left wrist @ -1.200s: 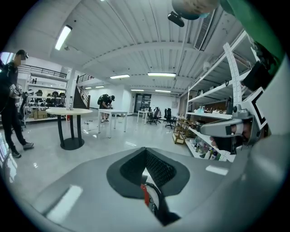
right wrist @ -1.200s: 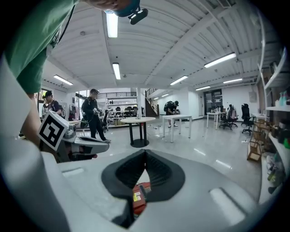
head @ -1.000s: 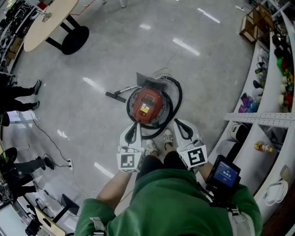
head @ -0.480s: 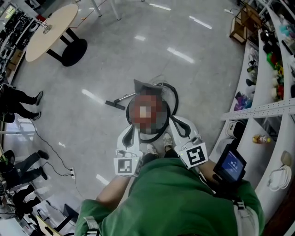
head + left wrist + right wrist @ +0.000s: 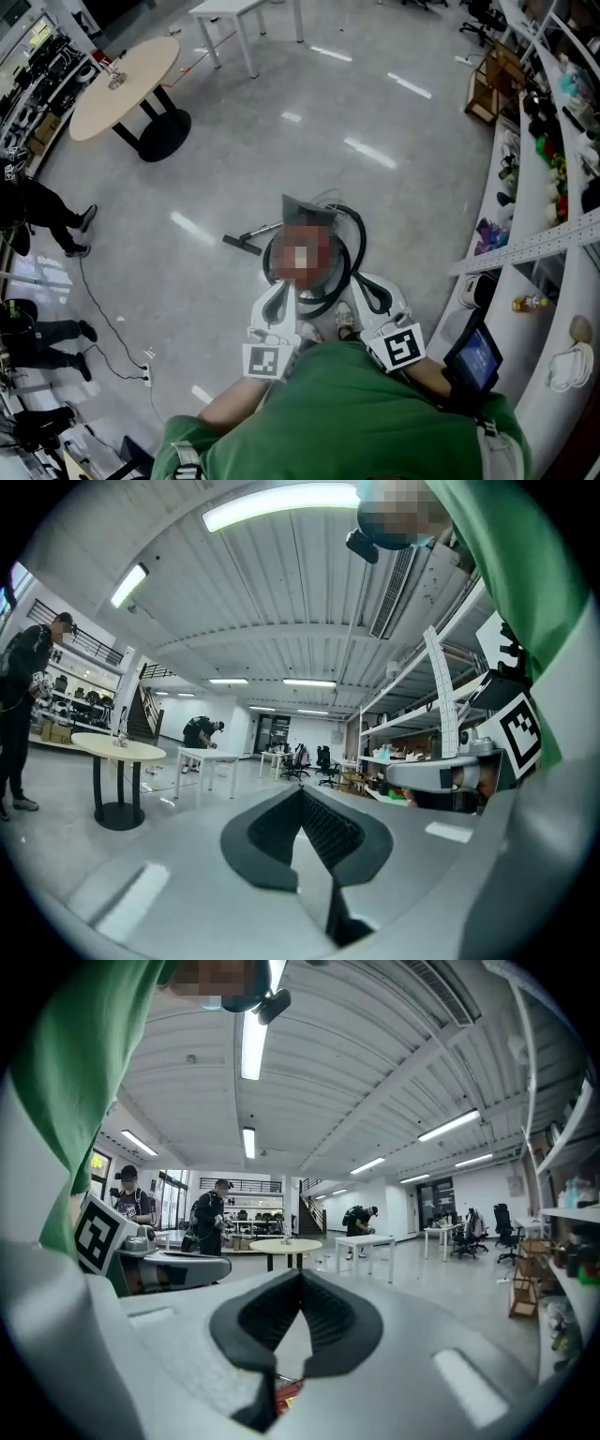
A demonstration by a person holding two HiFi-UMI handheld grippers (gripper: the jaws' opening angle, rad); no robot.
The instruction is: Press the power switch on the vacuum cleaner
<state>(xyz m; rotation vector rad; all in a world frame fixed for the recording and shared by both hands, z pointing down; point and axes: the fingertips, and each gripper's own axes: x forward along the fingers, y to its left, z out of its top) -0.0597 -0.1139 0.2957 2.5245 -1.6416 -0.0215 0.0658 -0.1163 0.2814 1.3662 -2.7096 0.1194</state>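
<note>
vacuum cleaner (image 5: 302, 255), round-bodied and ringed by a looped black hose (image 5: 357, 234), stands on the floor just ahead of both grippers. left gripper (image 5: 302, 789): ribbed black rubber pads clenched tip to tip, nothing between them. right gripper (image 5: 300, 1271): the same ribbed pads pressed together at the tips, empty, with a red sliver of the vacuum cleaner showing through the gap below. both shells are smooth white plastic, held low, one on either side of it. glossy grey floor (image 5: 187, 141) spreads around; a round pale-topped table (image 5: 127, 70) stands well apart.
</note>
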